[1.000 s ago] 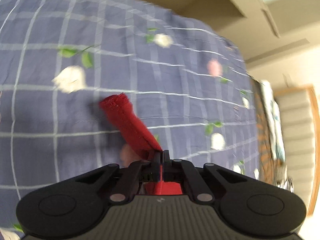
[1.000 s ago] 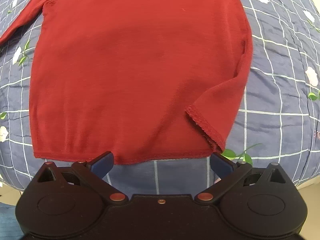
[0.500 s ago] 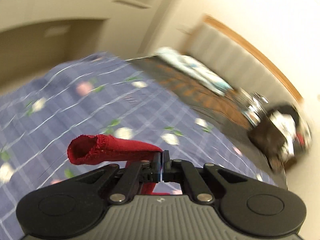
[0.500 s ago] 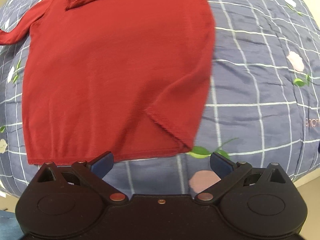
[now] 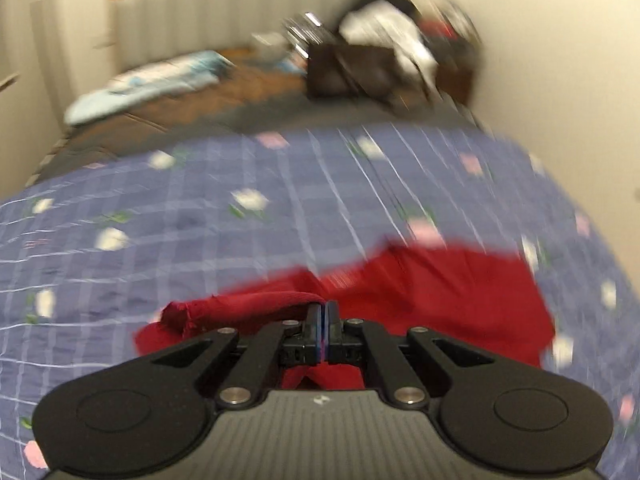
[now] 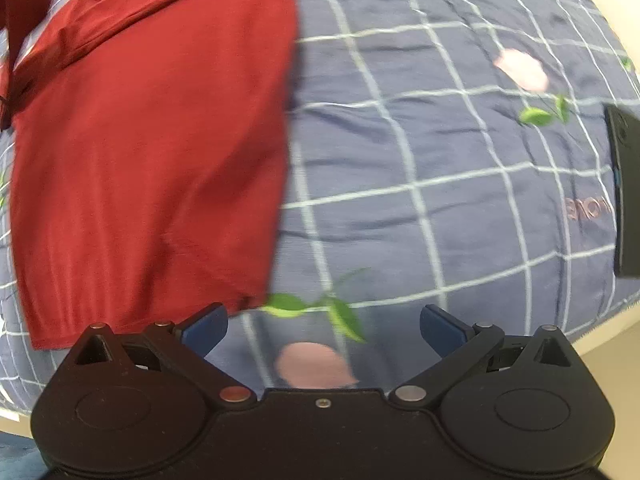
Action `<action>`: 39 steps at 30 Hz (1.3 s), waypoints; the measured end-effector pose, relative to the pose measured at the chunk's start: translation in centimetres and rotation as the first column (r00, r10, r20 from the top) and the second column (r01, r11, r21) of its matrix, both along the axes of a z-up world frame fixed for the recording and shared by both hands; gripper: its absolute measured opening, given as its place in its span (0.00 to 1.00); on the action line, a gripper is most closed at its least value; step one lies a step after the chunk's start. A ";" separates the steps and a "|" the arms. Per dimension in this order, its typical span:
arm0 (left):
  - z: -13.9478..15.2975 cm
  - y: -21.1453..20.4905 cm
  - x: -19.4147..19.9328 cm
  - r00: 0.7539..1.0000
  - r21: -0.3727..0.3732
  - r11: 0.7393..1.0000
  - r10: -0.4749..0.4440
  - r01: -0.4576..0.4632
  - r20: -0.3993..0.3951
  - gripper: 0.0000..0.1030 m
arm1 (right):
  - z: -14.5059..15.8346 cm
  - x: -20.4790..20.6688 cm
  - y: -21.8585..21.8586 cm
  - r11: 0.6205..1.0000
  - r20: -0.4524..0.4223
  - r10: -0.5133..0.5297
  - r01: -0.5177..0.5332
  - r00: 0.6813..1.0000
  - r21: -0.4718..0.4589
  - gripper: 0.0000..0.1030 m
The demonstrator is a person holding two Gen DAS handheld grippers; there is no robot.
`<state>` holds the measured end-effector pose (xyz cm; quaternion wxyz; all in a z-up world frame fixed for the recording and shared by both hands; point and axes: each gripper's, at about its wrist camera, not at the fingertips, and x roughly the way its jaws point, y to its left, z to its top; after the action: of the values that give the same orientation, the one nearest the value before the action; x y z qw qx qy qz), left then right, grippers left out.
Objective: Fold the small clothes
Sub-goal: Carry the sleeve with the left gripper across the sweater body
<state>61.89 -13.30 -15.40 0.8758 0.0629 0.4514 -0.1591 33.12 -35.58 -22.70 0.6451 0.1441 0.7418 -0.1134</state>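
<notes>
The red sweater [image 6: 152,140] lies spread on the blue checked bedspread [image 6: 440,140], one sleeve [image 5: 240,308] pinched in the fully closed left gripper [image 5: 323,312], while the right gripper [image 6: 323,320] hovers wide apart and empty near the hem, a dark phone [image 6: 626,192] beside it.

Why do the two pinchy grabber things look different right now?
The left gripper has its jaws squeezed together, while the right gripper has its jaws spread wide apart. The left gripper is pinching a sleeve of the red top; the right gripper holds nothing, just hanging over the blue checked bedspread beside the top's bottom corner. Both are black, with blue pads on their fingers.
</notes>
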 end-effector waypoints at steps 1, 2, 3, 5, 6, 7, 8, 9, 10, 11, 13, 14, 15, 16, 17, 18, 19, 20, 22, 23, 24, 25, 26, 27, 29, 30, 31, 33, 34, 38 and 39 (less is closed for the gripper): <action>-1.0 -1.6 -0.3 0.999 0.027 0.999 -0.030 0.030 -0.023 0.00 | -0.1 -0.2 -0.6 1.000 -0.003 -0.012 0.012 1.000 -0.001 0.99; -2.0 -3.3 -0.6 0.997 0.055 0.997 -0.058 0.061 -0.046 0.00 | -0.2 -0.4 -1.2 1.000 -0.006 -0.025 0.025 1.000 -0.001 0.99; -2.9 -4.4 -1.2 0.995 0.076 0.993 -0.081 0.085 -0.064 0.00 | -0.3 -0.6 -1.9 0.999 -0.009 -0.039 0.039 0.999 -0.003 0.99; -4.5 -5.3 -2.2 0.990 0.099 0.988 -0.110 0.118 -0.090 0.00 | -0.6 -1.1 -3.1 0.998 -0.016 -0.065 0.065 0.998 -0.005 0.99; -5.3 -5.9 -2.6 0.987 0.105 0.986 -0.116 0.127 -0.110 0.00 | -0.8 -1.3 -3.6 0.997 -0.021 -0.078 0.078 0.997 -0.006 0.99; -5.8 -6.1 -3.0 0.986 0.108 0.986 -0.113 0.127 -0.124 0.00 | -0.9 -1.4 -4.2 0.996 -0.026 -0.089 0.089 0.996 -0.007 0.99; -6.2 -6.6 -3.4 0.985 0.112 0.986 -0.105 0.121 -0.137 0.00 | -1.0 -1.6 -4.7 0.995 -0.029 -0.098 0.098 0.995 -0.007 0.99; -6.5 -6.0 -3.5 0.984 0.113 0.987 -0.094 0.112 -0.151 0.00 | -1.2 -1.7 -5.1 0.995 -0.031 -0.104 0.104 0.994 -0.005 0.99; -6.6 -5.7 -3.6 0.983 0.115 0.988 -0.082 0.102 -0.163 0.01 | -1.3 -1.7 -5.5 0.994 -0.033 -0.106 0.106 0.994 -0.004 0.99; -6.7 -5.5 -3.9 0.982 0.113 0.989 -0.070 0.091 -0.176 0.02 | -1.4 -1.7 -5.8 0.995 -0.034 -0.104 0.104 0.994 -0.002 0.99; -6.7 -4.8 -4.3 0.983 0.107 0.993 -0.035 0.055 -0.183 0.09 | -1.8 -1.3 -6.2 0.995 -0.036 -0.096 0.096 0.995 0.004 0.99; -6.8 -4.7 -4.4 0.982 0.104 0.994 -0.023 0.043 -0.186 0.13 | -1.9 -1.2 -6.5 0.996 -0.036 -0.090 0.090 0.995 0.007 0.99; -6.8 -4.5 -4.7 0.982 0.102 0.994 -0.007 0.027 -0.189 0.25 | -1.9 -1.2 -6.8 0.996 -0.037 -0.084 0.085 0.996 0.011 0.99; -6.7 -4.3 -5.0 0.982 0.103 0.995 0.009 0.011 -0.187 0.39 | -2.0 -1.1 -7.1 0.997 -0.038 -0.078 0.079 0.996 0.014 0.99; -6.7 -4.1 -5.2 0.983 0.104 0.995 0.027 -0.008 -0.181 0.43 | -2.1 -1.0 -7.1 0.997 -0.039 -0.073 0.074 0.997 0.016 0.99; -6.7 -3.9 -4.9 0.983 0.108 0.994 0.041 -0.022 -0.178 0.46 | -2.1 -0.9 -7.2 0.998 -0.039 -0.067 0.068 0.997 0.018 0.99; -6.7 -3.8 -5.0 0.982 0.117 0.993 0.055 -0.034 -0.178 0.47 | -2.2 -0.7 -7.4 0.998 -0.040 -0.061 0.062 0.997 0.019 0.99; -6.6 -3.7 -4.9 0.981 0.126 0.991 0.067 -0.045 -0.179 0.48 | -2.2 -0.6 -7.7 0.998 -0.039 -0.056 0.056 0.998 0.020 0.99; -6.6 -3.5 -4.9 0.979 0.139 0.987 0.104 -0.080 -0.173 0.57 | -2.1 -0.4 -8.5 0.998 -0.038 -0.050 0.051 0.998 0.021 0.99; -6.5 -3.3 -4.9 0.978 0.137 0.986 0.121 -0.098 -0.170 0.59 | -2.2 -0.4 -8.8 0.999 -0.038 -0.049 0.050 0.998 0.021 0.99; -6.4 -3.2 -4.9 0.977 0.133 0.985 0.133 -0.111 -0.168 0.62 | -2.1 -0.4 -9.2 0.999 -0.038 -0.049 0.050 0.998 0.020 0.99; -6.3 -3.1 -4.9 0.975 0.129 0.984 0.146 -0.125 -0.167 0.65 | -2.1 -0.4 -9.7 0.999 -0.038 -0.050 0.050 0.998 0.020 0.99; -6.2 -2.9 -4.8 0.972 0.125 0.982 0.163 -0.143 -0.169 0.68 | -2.1 -0.4 -10.0 0.999 -0.039 -0.051 0.051 0.998 0.019 0.99; -6.2 -2.6 -4.7 0.967 0.112 0.980 0.185 -0.167 -0.175 0.71 | -2.0 -0.5 -10.5 0.999 -0.040 -0.051 0.052 0.998 0.017 0.99; -6.2 -1.7 -4.6 0.949 0.045 0.971 0.240 -0.236 -0.204 0.74 | -2.1 -0.7 -11.2 0.998 -0.041 -0.054 0.055 0.998 0.014 0.99; -6.2 -0.9 -4.7 0.932 -0.014 0.957 0.278 -0.289 -0.231 0.74 | -2.1 -0.8 -11.5 0.998 -0.041 -0.056 0.057 0.998 0.014 0.99; -6.2 -0.2 -4.7 0.916 -0.061 0.940 0.310 -0.335 -0.253 0.75 | -2.1 -0.9 -11.7 0.998 -0.041 -0.058 0.059 0.997 0.013 0.99; -6.3 1.5 -5.2 0.875 -0.154 0.885 0.384 -0.440 -0.295 0.75 | -2.0 -1.0 -12.1 0.998 -0.042 -0.064 0.064 0.997 0.009 0.99; -6.4 2.3 -5.5 0.855 -0.191 0.854 0.416 -0.485 -0.311 0.75 | -2.0 -1.1 -12.3 0.998 -0.041 -0.065 0.065 0.997 0.009 0.99; -7.4 5.3 -6.3 0.767 -0.302 0.715 0.516 -0.631 -0.382 0.73 | -1.0 -1.4 -11.4 0.999 -0.021 -0.049 0.049 0.999 0.007 0.99; -7.9 5.8 -6.3 0.748 -0.310 0.691 0.528 -0.653 -0.401 0.70 | -0.8 -1.2 -11.2 0.999 -0.012 -0.043 0.043 0.999 0.009 0.99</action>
<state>55.63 -7.46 -23.28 0.7973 -0.3058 0.5195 0.0315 31.93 -46.80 -23.52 0.6374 0.1622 0.7428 -0.1248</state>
